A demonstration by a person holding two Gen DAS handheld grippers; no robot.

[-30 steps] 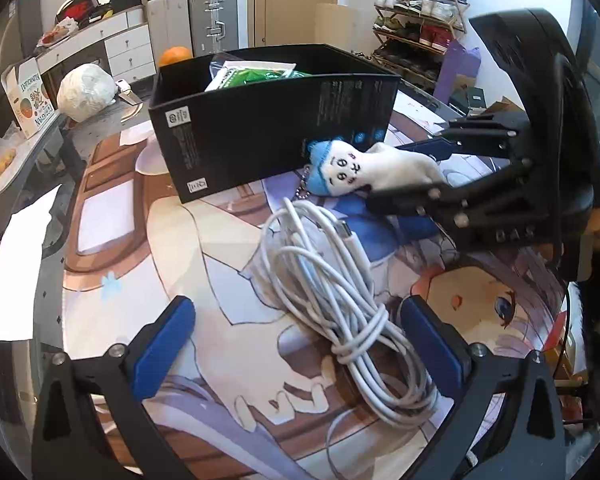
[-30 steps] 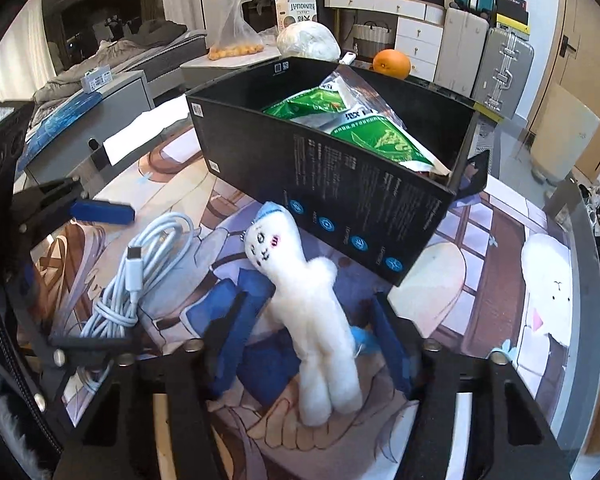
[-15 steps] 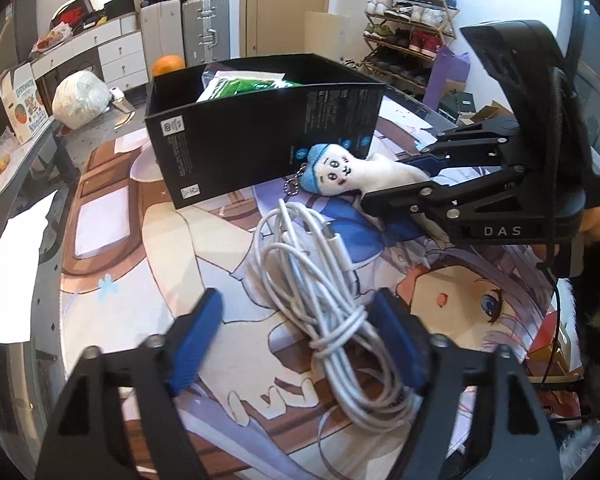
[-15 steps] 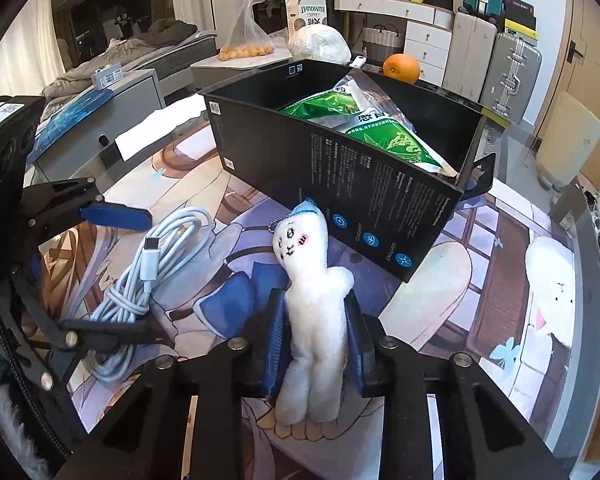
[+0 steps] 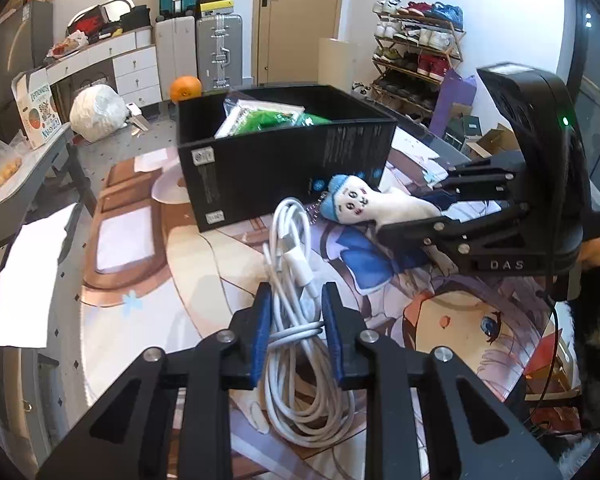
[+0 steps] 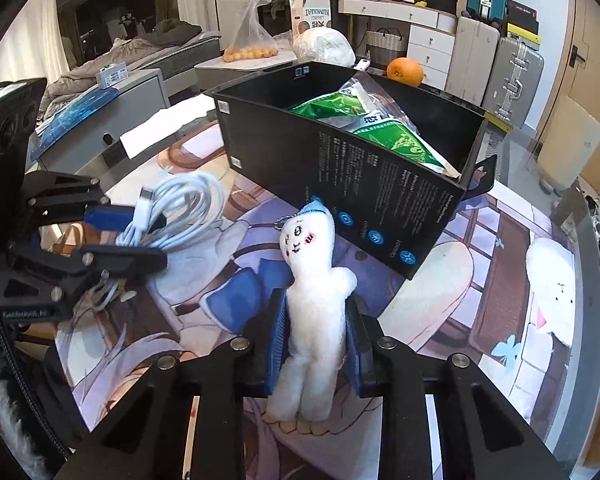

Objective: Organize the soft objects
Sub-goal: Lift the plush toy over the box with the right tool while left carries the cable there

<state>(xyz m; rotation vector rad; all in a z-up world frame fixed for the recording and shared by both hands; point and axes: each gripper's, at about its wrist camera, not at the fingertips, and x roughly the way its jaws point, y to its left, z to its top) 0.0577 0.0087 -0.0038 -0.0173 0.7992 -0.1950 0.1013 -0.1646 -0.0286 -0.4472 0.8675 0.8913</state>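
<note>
Our left claw [image 5: 294,322] pinches the bundled white charging cable [image 5: 296,280] on the desk's printed mat [image 5: 148,292]. Our right claw [image 6: 318,338] squeezes the white plush doll [image 6: 314,300] by its body, just before the black box [image 6: 340,172]. Only the right view shows the doll's legs; only the left shows its blue cap.
</note>
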